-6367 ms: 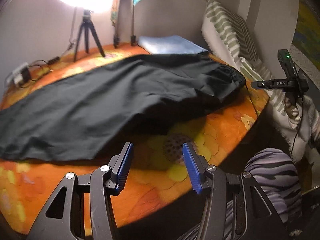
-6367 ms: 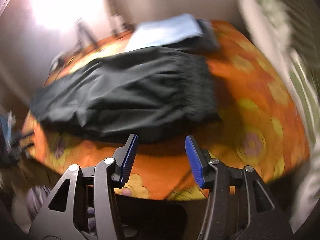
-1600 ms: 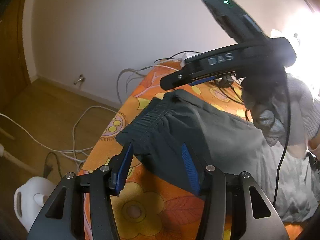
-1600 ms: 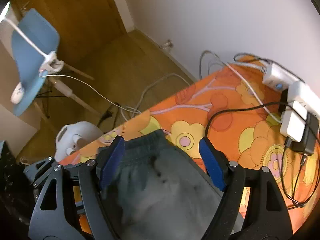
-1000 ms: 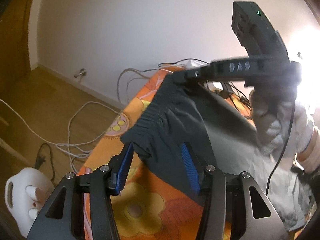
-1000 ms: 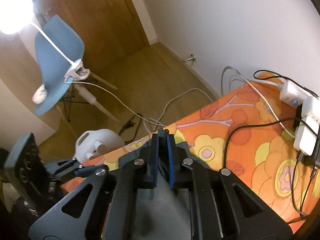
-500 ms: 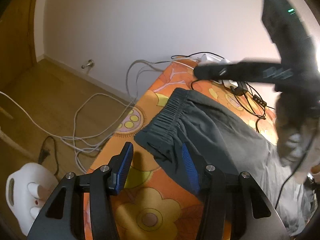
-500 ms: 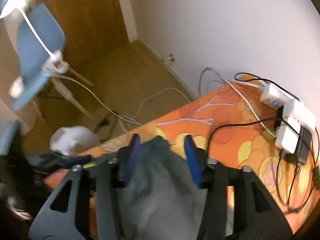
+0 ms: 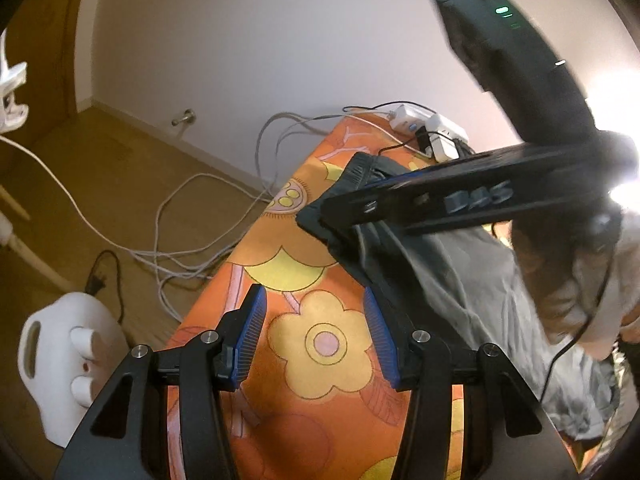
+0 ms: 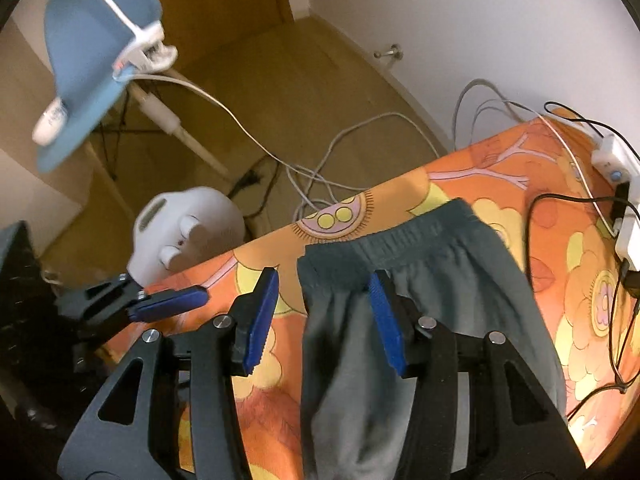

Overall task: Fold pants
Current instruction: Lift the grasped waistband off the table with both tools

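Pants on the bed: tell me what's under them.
Under the pants lies the orange flowered bedspread, showing all around the waistband. Whether anything else lies beneath the cloth cannot be seen, since the fabric covers it.

pants (image 10: 432,280) on bedspread (image 10: 560,360), chargers (image 10: 624,200) beside

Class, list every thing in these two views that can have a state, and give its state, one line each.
pants: lying on the bed, waistband flat near the edge, not gripped.
left claw: open, empty, over the bedspread.
right claw: open, just released, over the waistband corner.
plugs: plugged into the power strip.
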